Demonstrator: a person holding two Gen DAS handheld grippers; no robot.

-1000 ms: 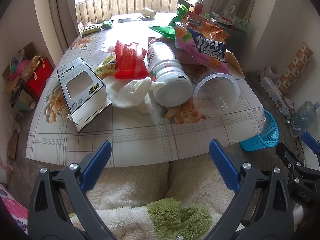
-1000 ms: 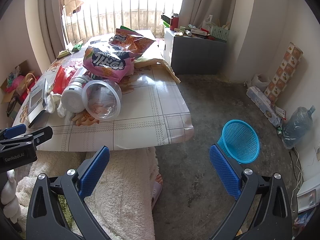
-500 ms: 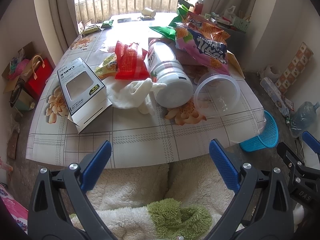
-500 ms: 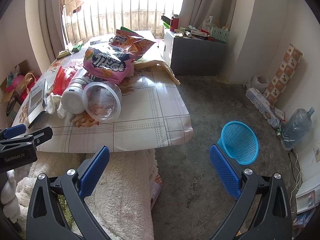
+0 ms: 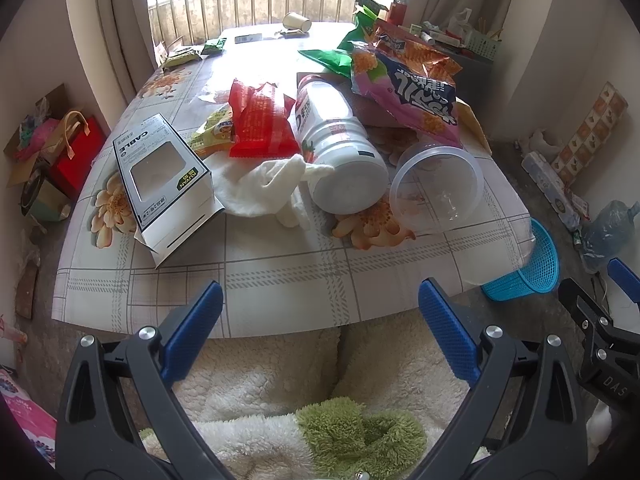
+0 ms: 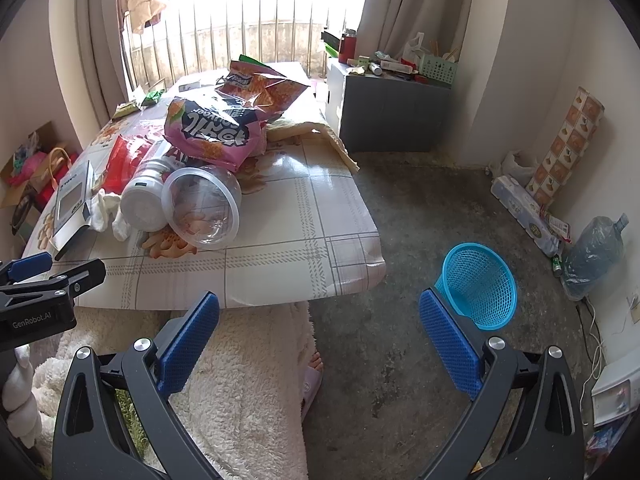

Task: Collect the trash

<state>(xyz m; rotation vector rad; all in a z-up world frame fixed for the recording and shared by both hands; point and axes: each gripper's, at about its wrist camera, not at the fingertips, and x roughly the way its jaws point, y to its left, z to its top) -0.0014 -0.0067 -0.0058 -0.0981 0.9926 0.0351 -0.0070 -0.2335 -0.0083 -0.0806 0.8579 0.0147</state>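
Blue-padded and spread wide, both tools hold nothing: the left tool (image 5: 320,320) hangs just off the near edge of the tabletop (image 5: 280,280), the right tool (image 6: 320,332) further toward the near right corner, looking partly at the floor. Against the frames of a second ago almost nothing has changed; the views have only drifted slightly and no item on the tabletop has shifted, so by my reading the collecting has not begun. The trash lies in a heap across the near half of the tabletop: a white cable box (image 5: 164,176) toward the near left edge, a crumpled white tissue (image 5: 272,184) beside it, a red wrapper (image 5: 260,120) behind that, a white plastic bottle (image 5: 340,152) on its side, a clear plastic tub (image 5: 438,188) tipped over toward the near right corner, and a pink snack bag (image 5: 408,96) leaning on the bottle and tub from behind. More wrappers and a paper cup (image 5: 297,22) sit near the far edge. On the floor, off the near right corner, stands the blue mesh bin (image 6: 478,284), looking empty. The tub is probably the easiest first pick for the right tool.
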